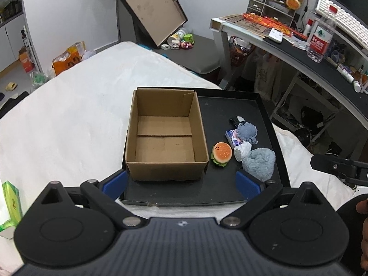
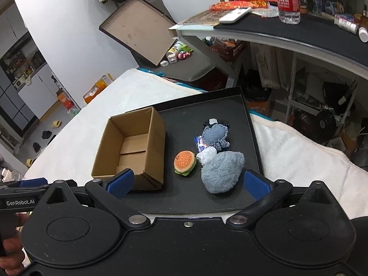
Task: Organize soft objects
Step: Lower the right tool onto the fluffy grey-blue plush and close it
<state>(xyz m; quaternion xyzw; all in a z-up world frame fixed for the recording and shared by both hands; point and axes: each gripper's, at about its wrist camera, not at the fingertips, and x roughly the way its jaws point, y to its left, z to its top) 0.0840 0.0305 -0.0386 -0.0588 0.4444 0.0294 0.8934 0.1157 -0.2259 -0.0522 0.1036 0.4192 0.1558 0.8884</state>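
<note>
Left gripper (image 1: 181, 185) and right gripper (image 2: 188, 182): jaws spread wide, holding nothing. Grey plush (image 2: 222, 172) lies on the black tray (image 2: 250, 124), seemingly just clear of the right pad; burger toy (image 2: 185, 162) sits beside the empty cardboard box (image 2: 131, 149).

My left gripper (image 1: 181, 184) hangs wide apart above black tray (image 1: 230, 193). Empty cardboard box (image 1: 164, 135) on tray's left; burger plush (image 1: 221, 154), grey fluffy plush (image 1: 258, 162), denim heart (image 1: 247, 131) clustered right.
</note>
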